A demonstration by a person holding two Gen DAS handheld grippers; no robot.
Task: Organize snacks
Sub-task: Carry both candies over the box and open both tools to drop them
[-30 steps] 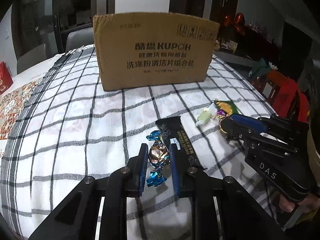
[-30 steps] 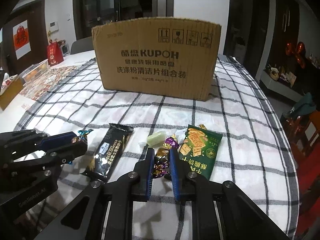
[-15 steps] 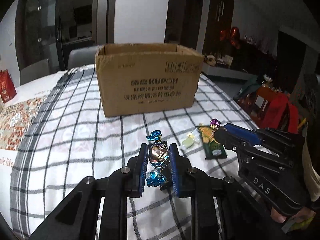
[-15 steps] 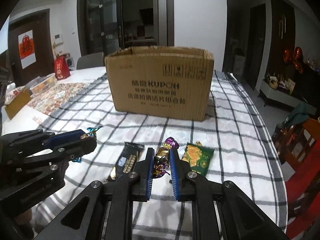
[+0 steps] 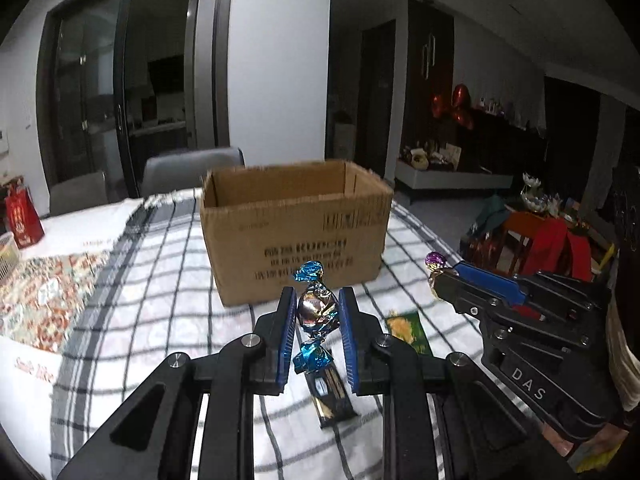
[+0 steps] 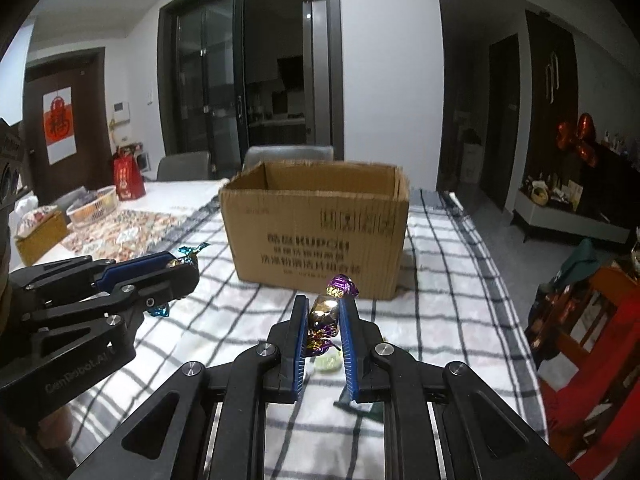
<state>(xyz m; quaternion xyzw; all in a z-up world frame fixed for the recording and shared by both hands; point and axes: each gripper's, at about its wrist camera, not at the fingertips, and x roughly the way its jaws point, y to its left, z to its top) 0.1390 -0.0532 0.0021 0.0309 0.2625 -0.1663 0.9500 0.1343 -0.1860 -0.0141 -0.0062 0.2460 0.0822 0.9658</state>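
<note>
My left gripper (image 5: 317, 312) is shut on a blue-ended foil candy (image 5: 316, 309), held in the air above the checked tablecloth. My right gripper (image 6: 325, 312) is shut on a purple-ended foil candy (image 6: 325, 311), also lifted. An open brown cardboard box (image 5: 296, 236) stands ahead of both; it also shows in the right wrist view (image 6: 320, 228). Below lie a black cracker bar (image 5: 330, 394), a green cracker packet (image 5: 408, 330) and a pale green sweet (image 6: 327, 362). Each gripper shows in the other's view: the right one (image 5: 436, 276), the left one (image 6: 182, 260).
The checked cloth (image 5: 160, 280) covers the table. A patterned mat (image 5: 44, 292), a red bag (image 5: 22, 220) and a basket (image 6: 94, 210) sit at the left. Grey chairs (image 5: 188, 172) stand behind the box. A red chair (image 6: 592, 320) is at the right.
Both grippers have risen from the tablecloth with their candies, so the box's open top now shows and the remaining snacks lie below the fingers.
</note>
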